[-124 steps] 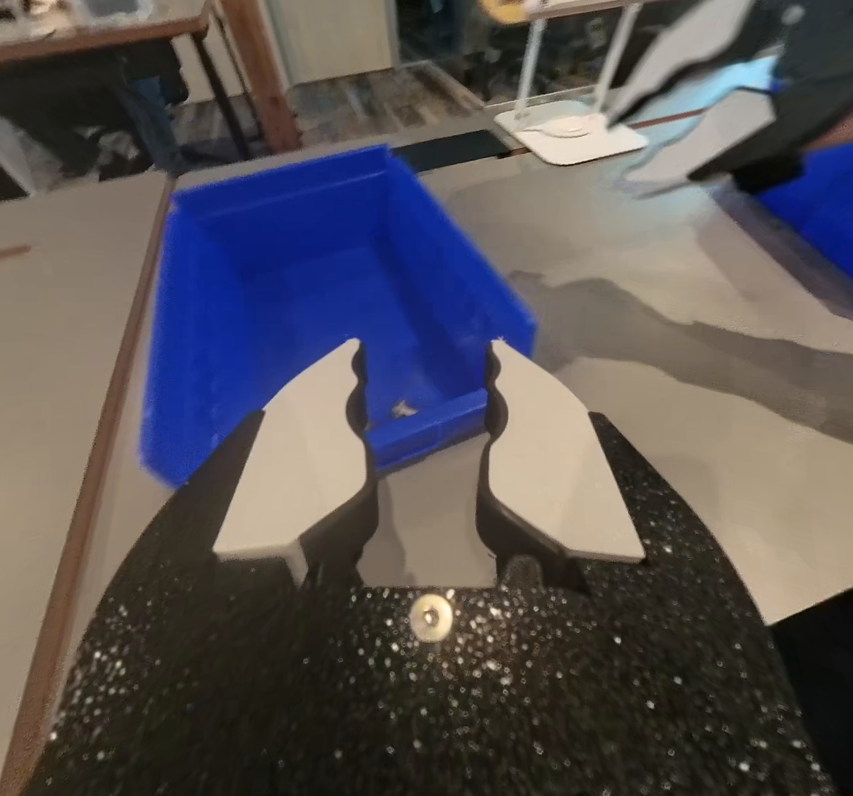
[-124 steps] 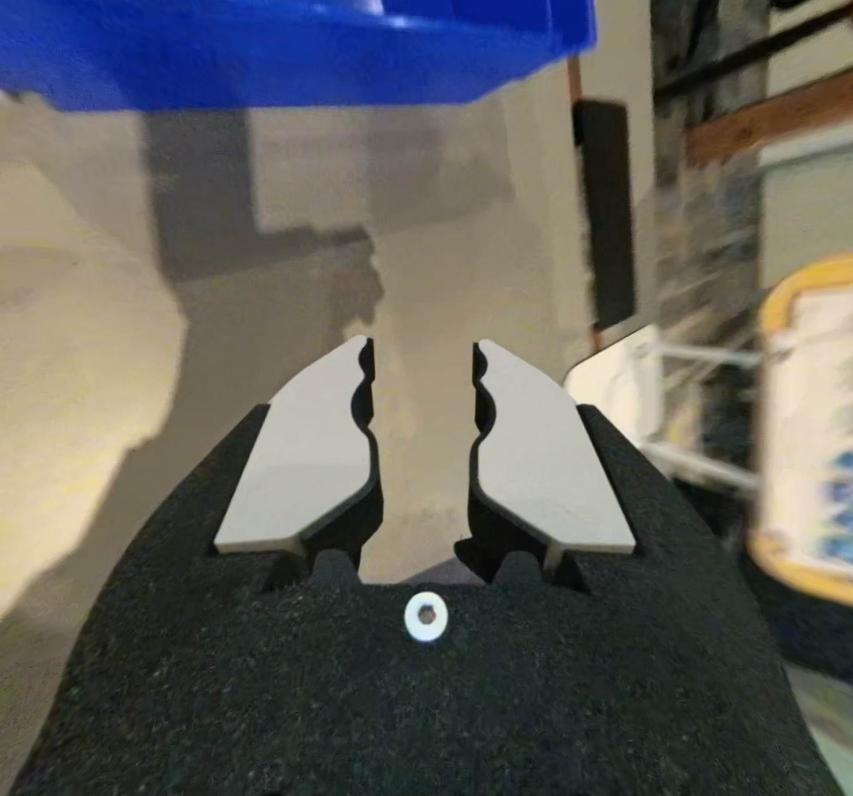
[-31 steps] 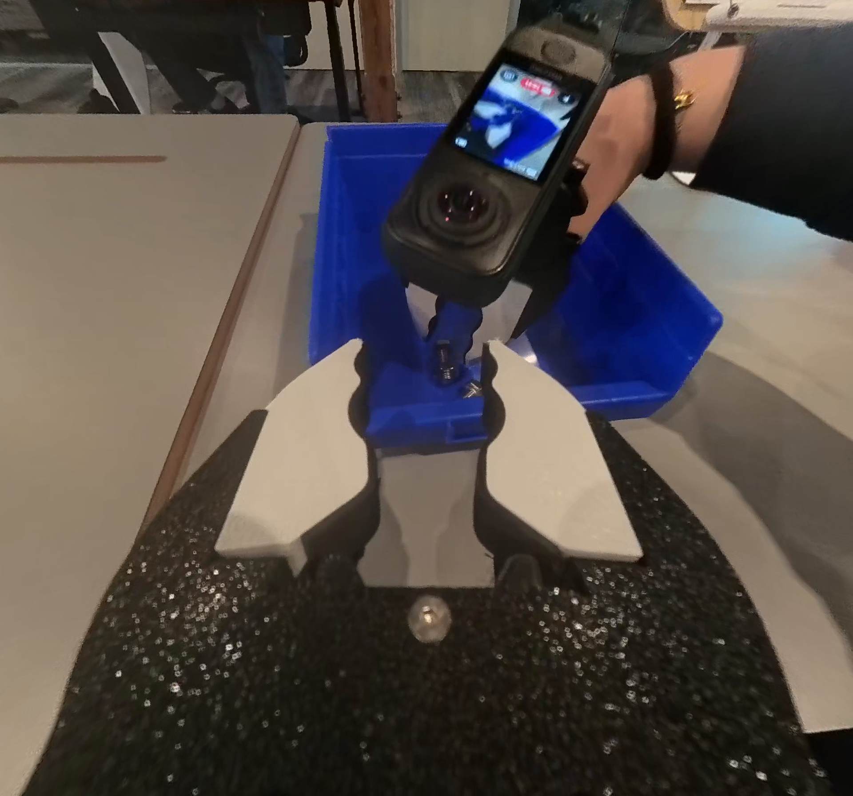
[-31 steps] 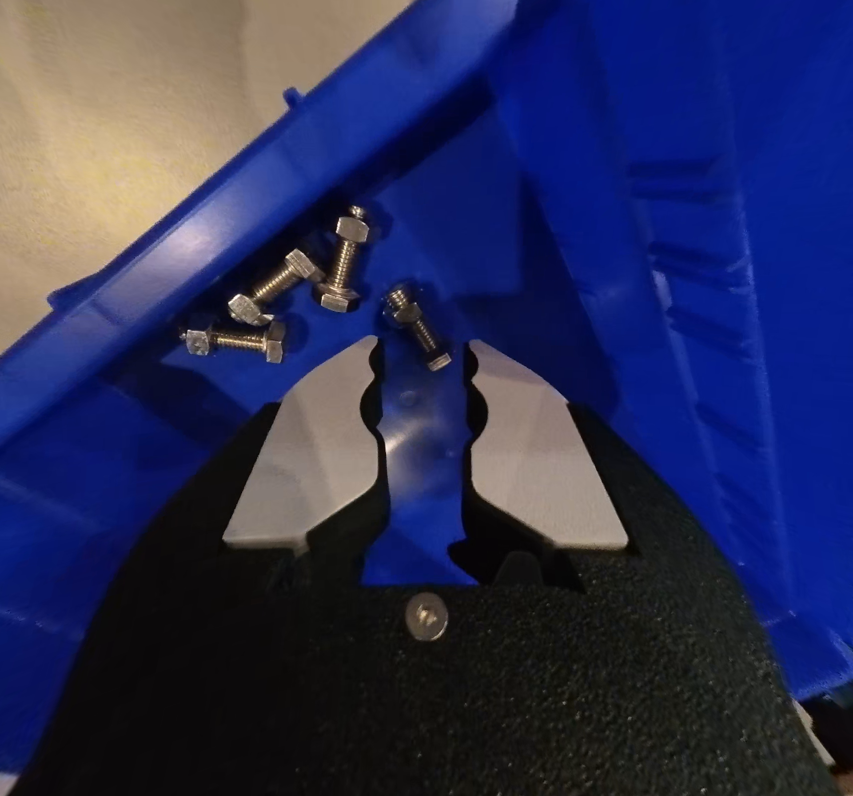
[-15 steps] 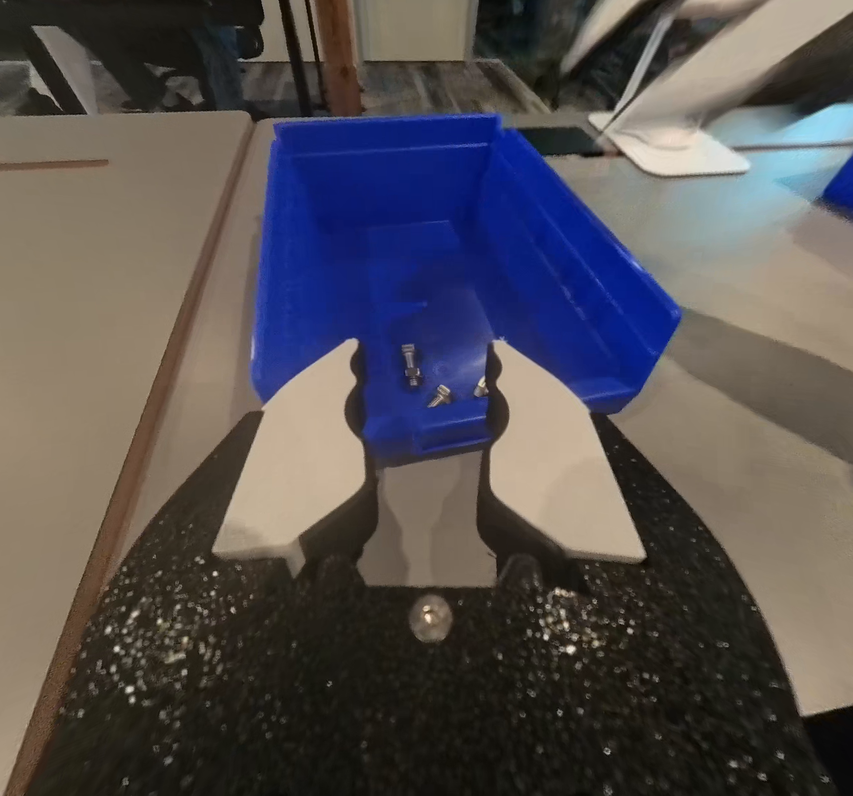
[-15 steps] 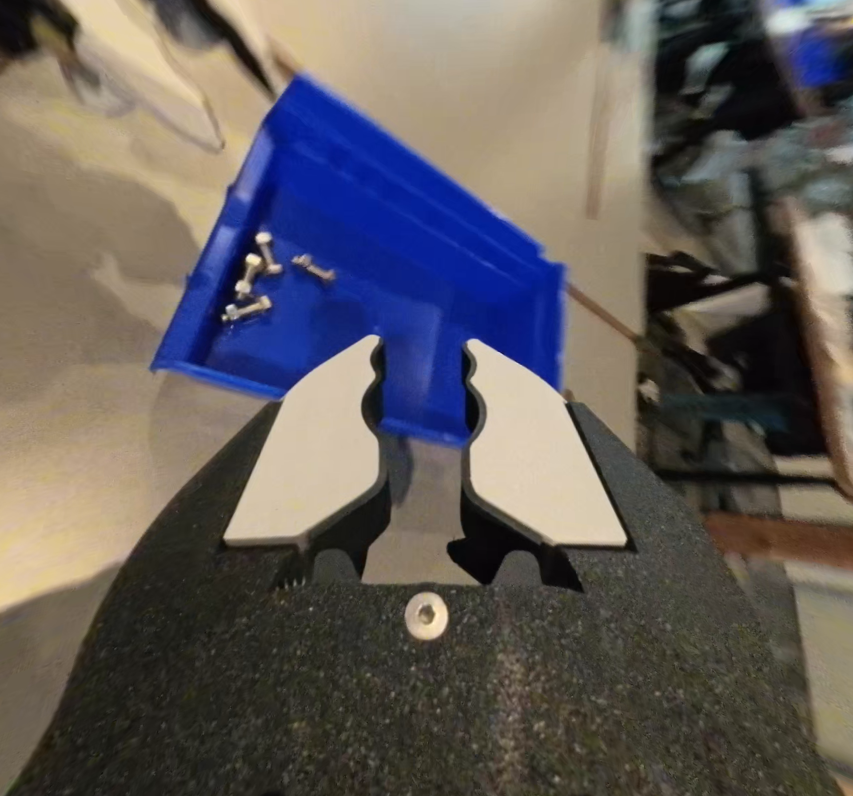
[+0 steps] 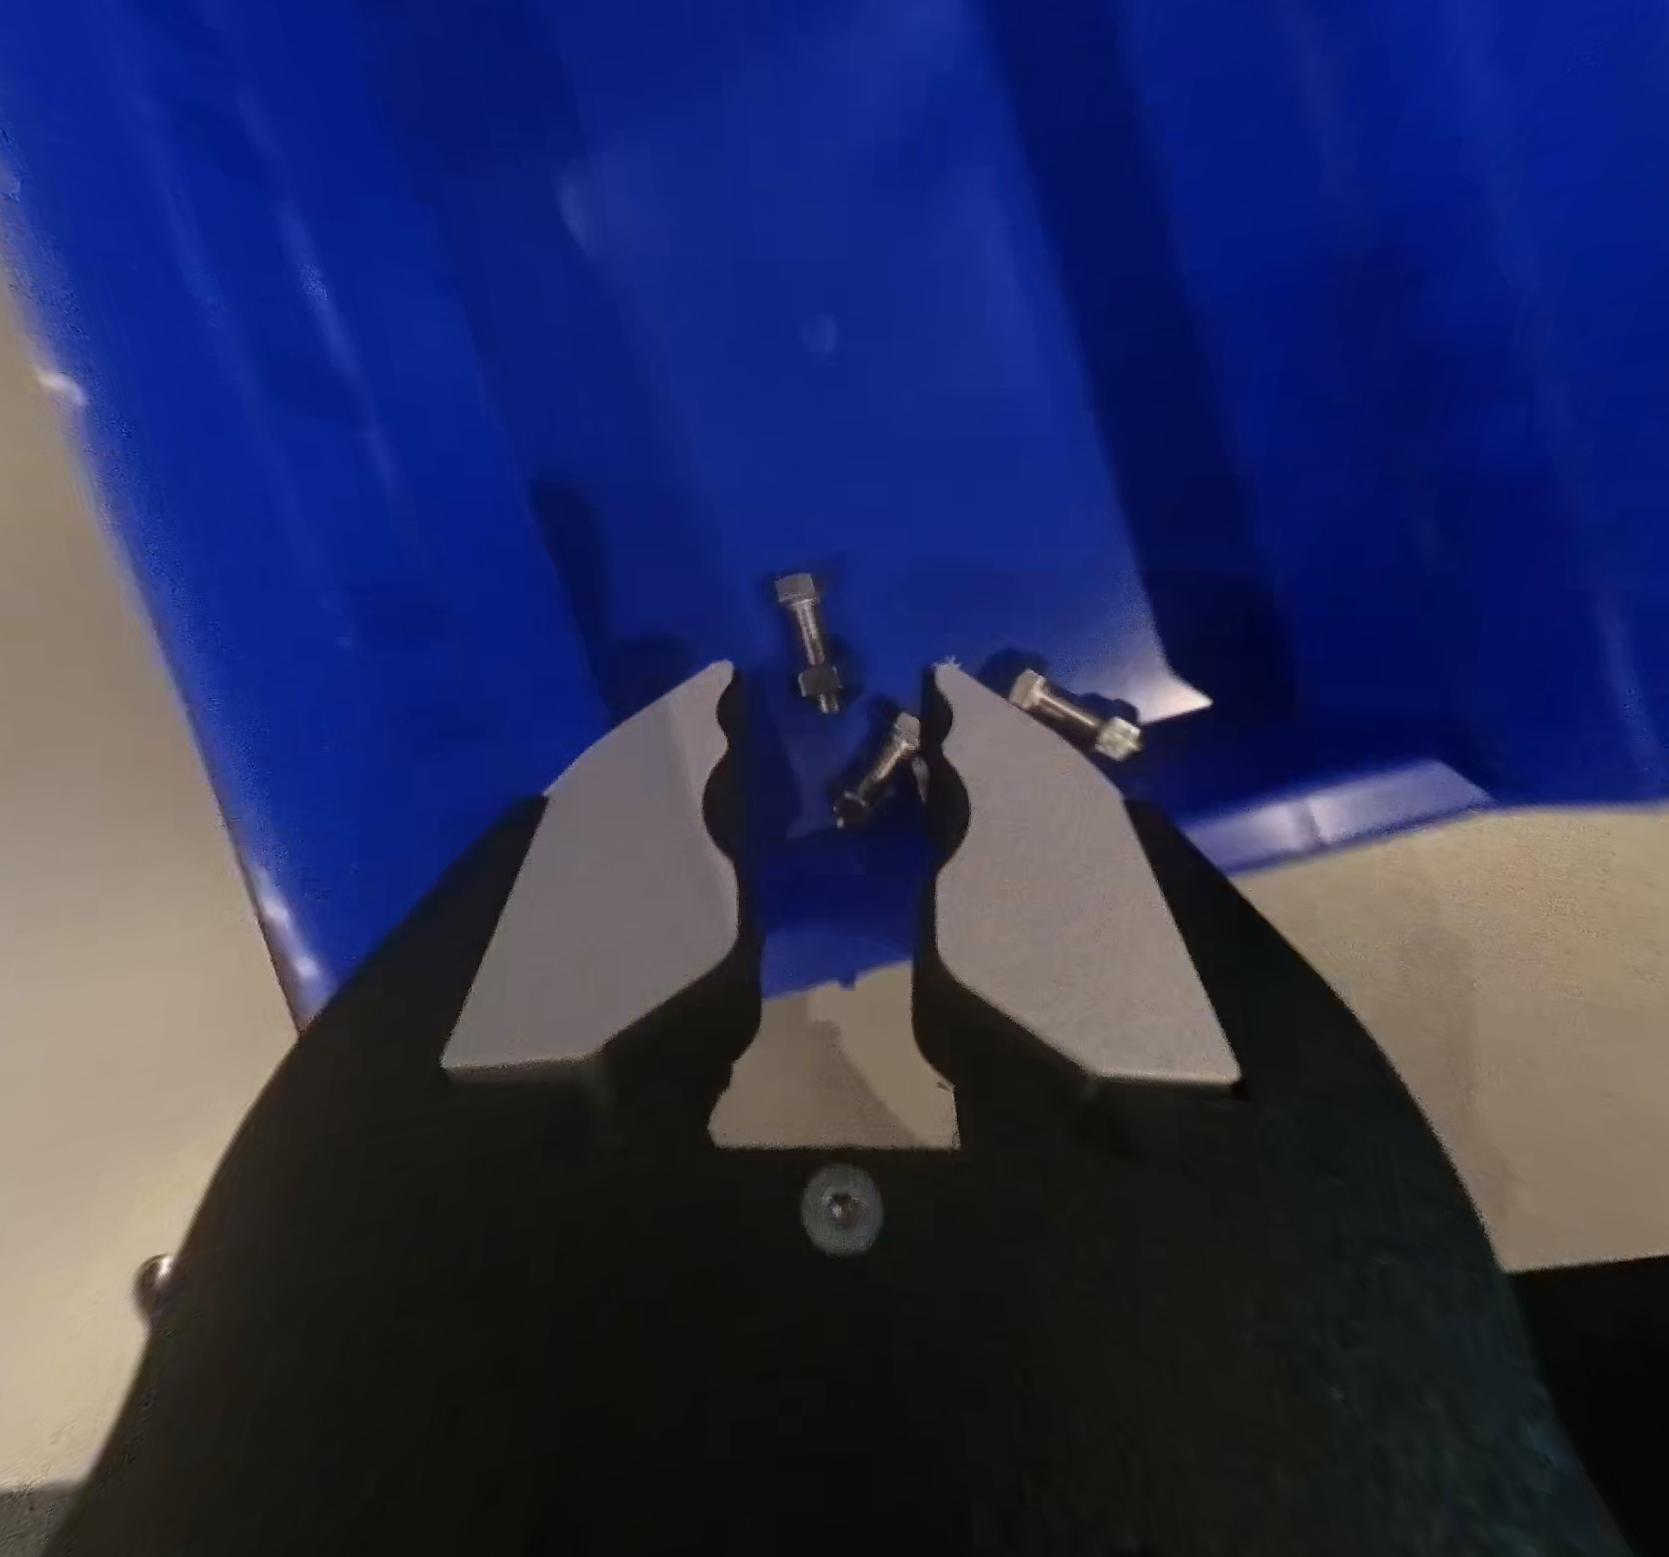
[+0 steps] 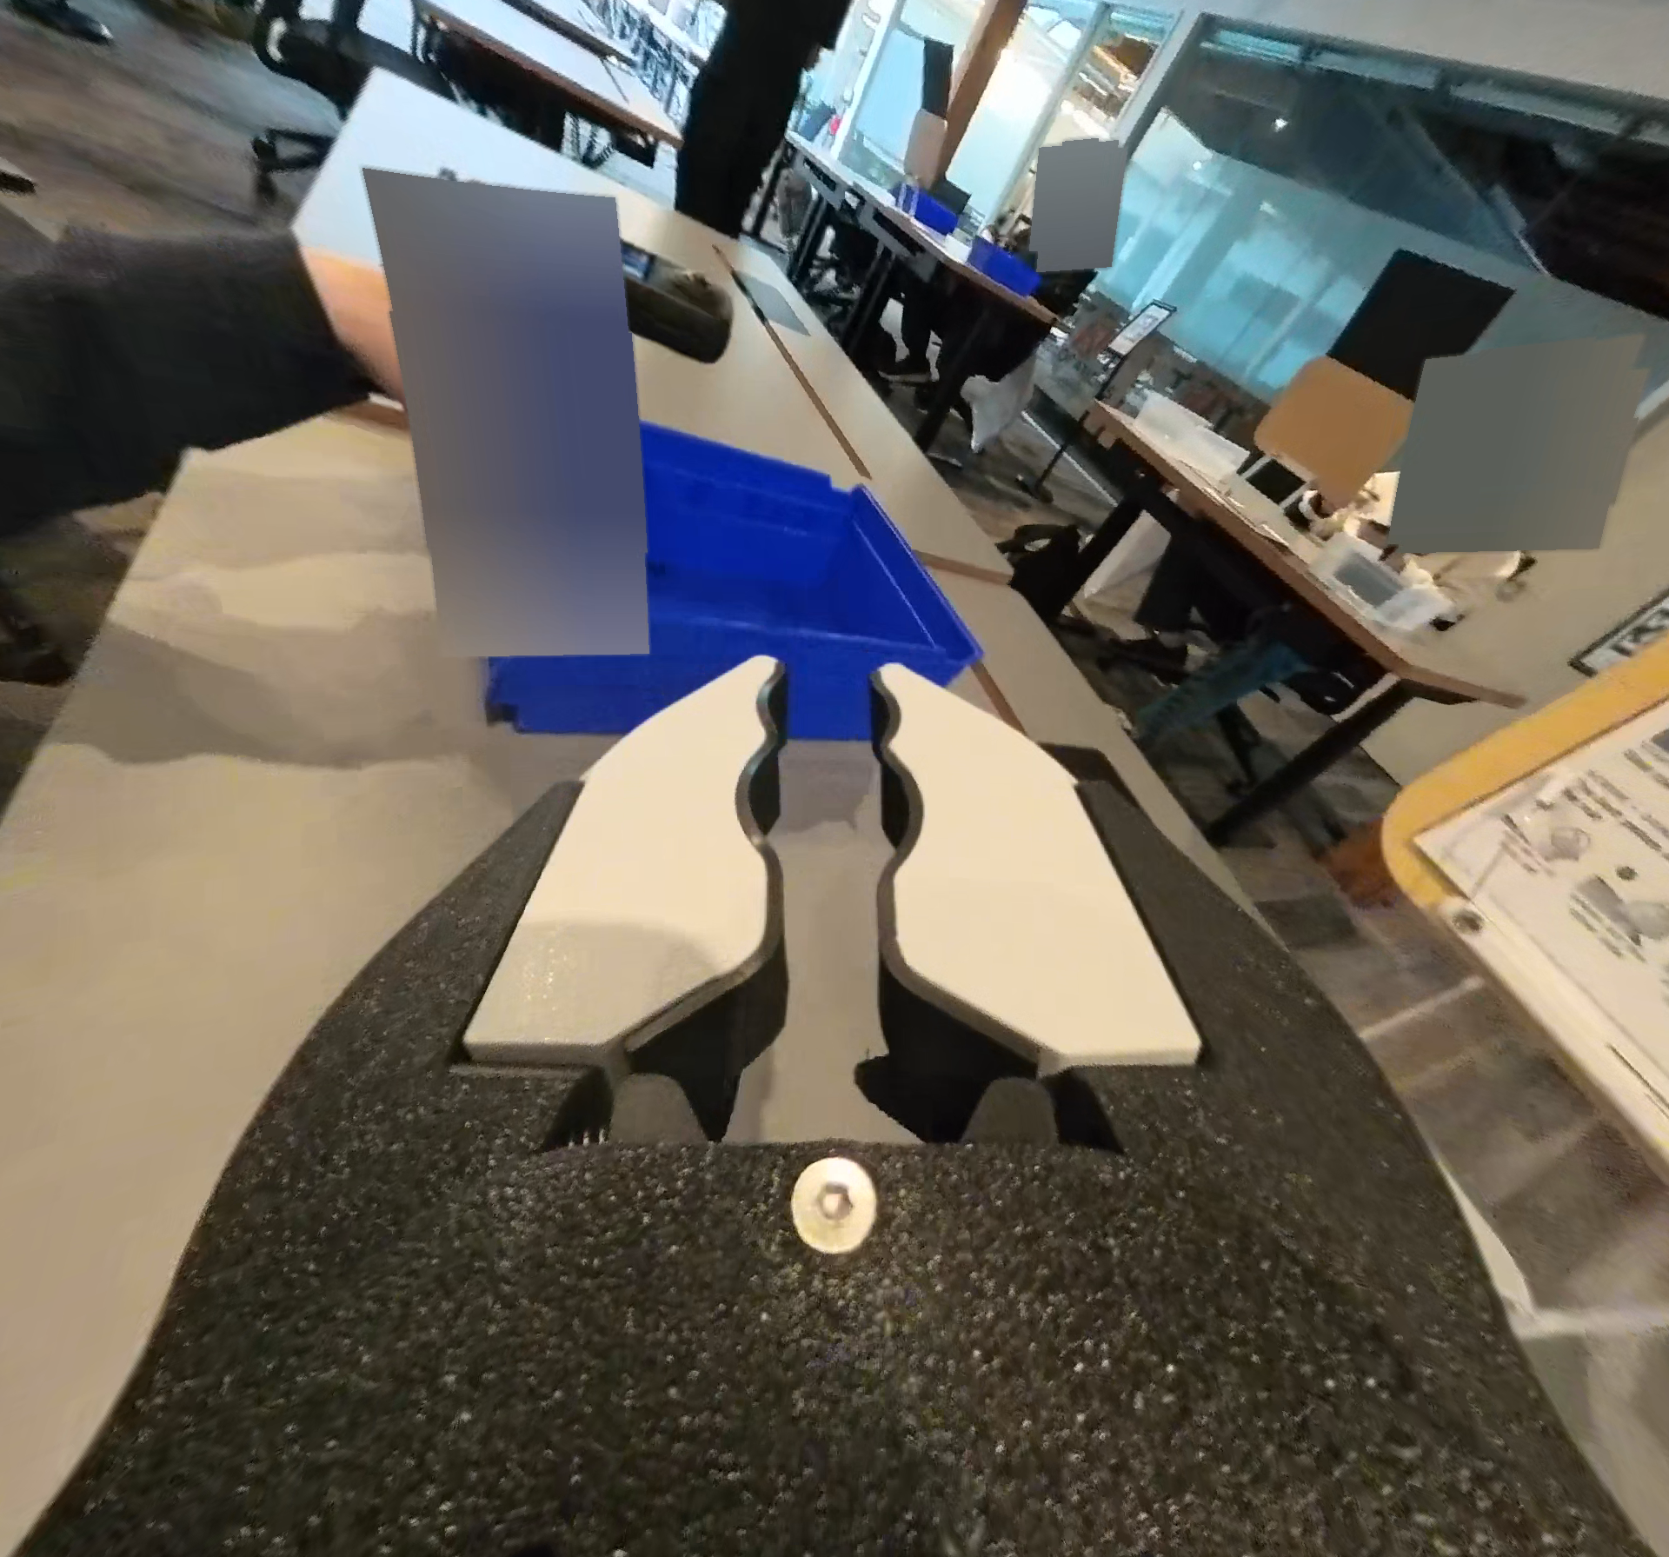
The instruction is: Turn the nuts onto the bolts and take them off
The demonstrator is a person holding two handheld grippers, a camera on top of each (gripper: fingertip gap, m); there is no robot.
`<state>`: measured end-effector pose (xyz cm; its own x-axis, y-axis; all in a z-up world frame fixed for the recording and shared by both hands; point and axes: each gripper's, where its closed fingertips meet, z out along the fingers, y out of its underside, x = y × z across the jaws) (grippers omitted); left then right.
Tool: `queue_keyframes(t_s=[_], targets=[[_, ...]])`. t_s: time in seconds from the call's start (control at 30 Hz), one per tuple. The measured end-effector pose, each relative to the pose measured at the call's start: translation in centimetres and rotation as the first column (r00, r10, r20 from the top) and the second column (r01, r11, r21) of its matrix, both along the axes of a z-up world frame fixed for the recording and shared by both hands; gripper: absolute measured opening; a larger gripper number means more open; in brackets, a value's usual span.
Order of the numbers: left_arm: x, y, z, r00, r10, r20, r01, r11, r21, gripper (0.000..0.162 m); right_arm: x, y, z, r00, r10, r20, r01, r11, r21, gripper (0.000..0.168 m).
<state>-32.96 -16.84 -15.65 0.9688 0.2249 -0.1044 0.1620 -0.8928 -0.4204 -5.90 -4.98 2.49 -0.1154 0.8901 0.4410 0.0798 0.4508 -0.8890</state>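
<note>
**Left gripper leans over the bin's front corner, jaws apart**

Left gripper (image 7: pixel 835 683) is tipped down into the near corner of the blue bin (image 7: pixel 813 249), its two grey fingers (image 7: pixel 614 890) spread with nothing between them. Three bolts show on the bin floor, each with a nut threaded on: one upright bolt (image 7: pixel 808 642) just beyond the fingertips, a slanted bolt (image 7: pixel 881 768) lying in the gap close to the right-hand finger, and a third bolt (image 7: pixel 1070 714) beside that finger's outer edge. None is touched by the fingers.

Right gripper (image 8: pixel 826 683) is held low over the grey table (image 8: pixel 226 791), well back from the bin, which in its view sits ahead of the fingertips (image 8: pixel 750 674). Its jaws are also parted and empty. A dark sleeve (image 8: pixel 135 367) reaches in from the left toward the bin.

Half a second earlier the left gripper looked over the whole bin from outside its front wall; it has since pushed forward and down, so blue fills most of its view. The right gripper, then swinging away in blur, now sits steady and level.
</note>
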Motion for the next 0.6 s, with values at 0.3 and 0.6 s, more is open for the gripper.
queue_keyframes(t_s=[0.3, 0.6], targets=[[-1.2, 0.3, -2.8, 0.996, 0.087, 0.011, -0.082, 0.971, -0.226, 0.033, 2.6, 2.5, -2.7, 0.997, -0.068, 0.029, 0.067, 0.997, 0.027, 0.018], [-1.0, 0.9, -3.0, 1.0, 0.015, -0.006, -0.016, 0.937, -0.348, 0.01, 5.4, 4.6, -2.7, 0.995, -0.101, -0.026, 0.099, 0.993, -0.063, 0.017]])
